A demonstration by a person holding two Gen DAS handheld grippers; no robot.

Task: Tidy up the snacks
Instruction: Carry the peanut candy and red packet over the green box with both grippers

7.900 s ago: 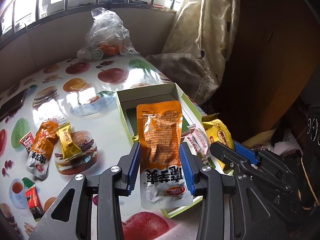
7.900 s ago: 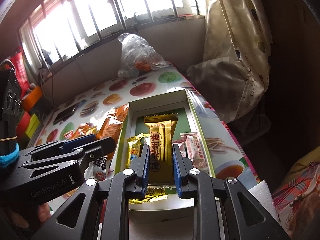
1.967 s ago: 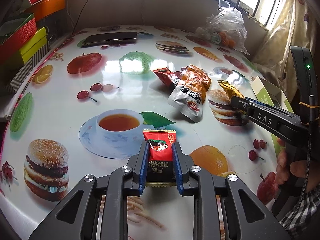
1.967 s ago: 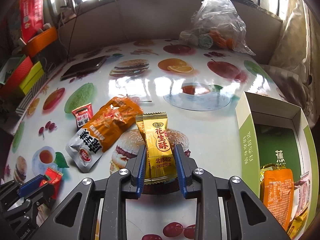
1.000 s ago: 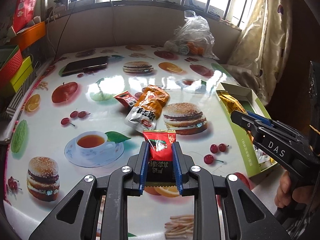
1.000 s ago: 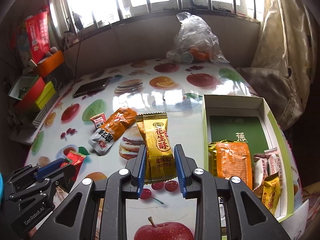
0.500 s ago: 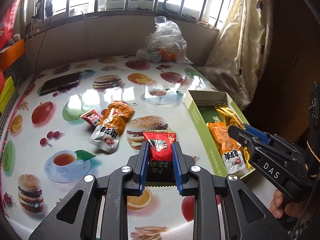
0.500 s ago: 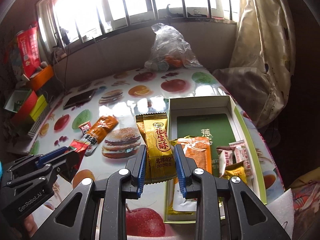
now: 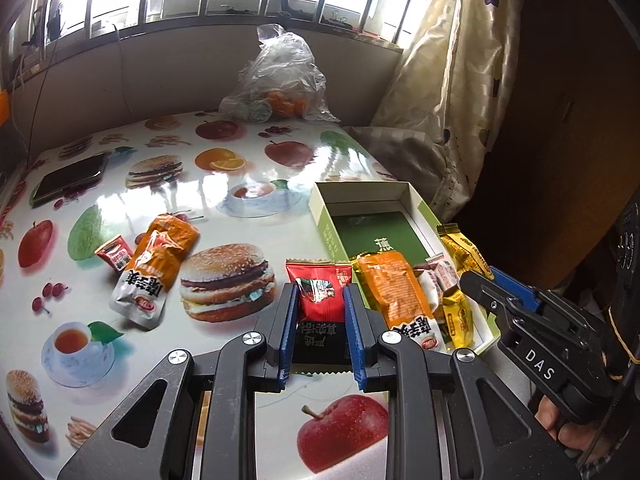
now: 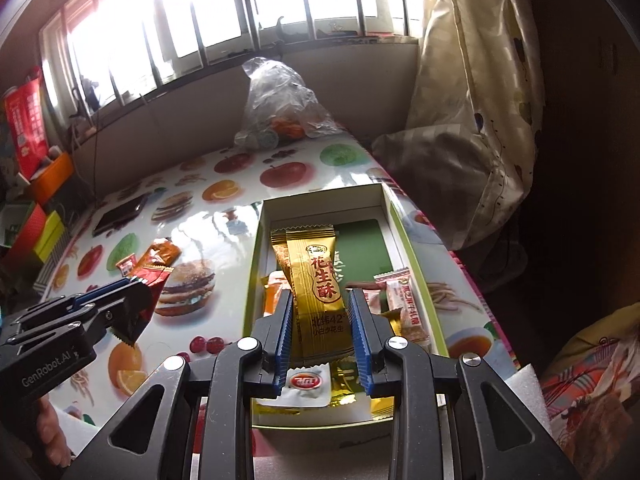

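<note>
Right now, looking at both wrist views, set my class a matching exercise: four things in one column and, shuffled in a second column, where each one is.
Things
1. gold snack bar
2. red packet
3. phone
4. clear plastic bag

Places
A. at the table's far edge, below the window
B. between the fingers of the left hand-held gripper
C. flat on the table's far left side
D. between the fingers of the right hand-held gripper, over the open box

Pairs: 1-D, 2-B, 3-C, 4-A
</note>
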